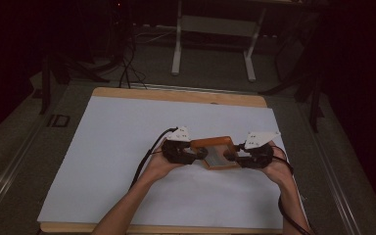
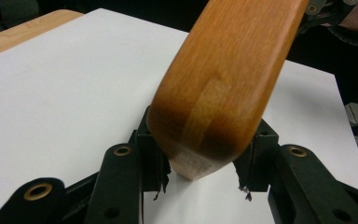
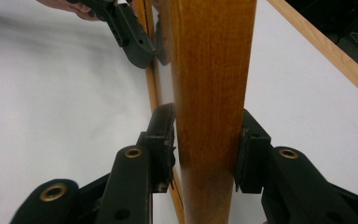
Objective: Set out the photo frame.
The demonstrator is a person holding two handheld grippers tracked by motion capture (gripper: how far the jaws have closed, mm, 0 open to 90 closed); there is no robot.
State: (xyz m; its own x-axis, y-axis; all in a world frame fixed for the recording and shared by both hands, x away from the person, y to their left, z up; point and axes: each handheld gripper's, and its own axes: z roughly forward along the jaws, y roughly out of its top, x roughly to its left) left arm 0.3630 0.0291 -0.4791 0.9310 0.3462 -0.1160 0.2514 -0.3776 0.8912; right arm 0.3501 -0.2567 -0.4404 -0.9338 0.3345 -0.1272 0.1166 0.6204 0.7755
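A small orange-brown wooden tray (image 1: 214,143) with a thick rim and a grey middle is held just above the white sheet, between my two grippers. My left gripper (image 1: 201,152) grips its left end. In the left gripper view the rounded wooden bar (image 2: 223,79) runs up and away from my left gripper (image 2: 205,163), and both pads press on its sides. My right gripper (image 1: 230,155) holds the tray's right side. In the right gripper view the bar (image 3: 209,70) stands upright in my right gripper (image 3: 208,144), clamped by both pads. The left gripper's fingers (image 3: 130,32) show beyond.
A white sheet (image 1: 127,147) covers a wooden board (image 1: 176,94) that forms the tabletop. The person's forearms come in from the bottom edge. Behind the table stand a white desk frame (image 1: 178,44) and dark cables (image 1: 125,68) on the floor.
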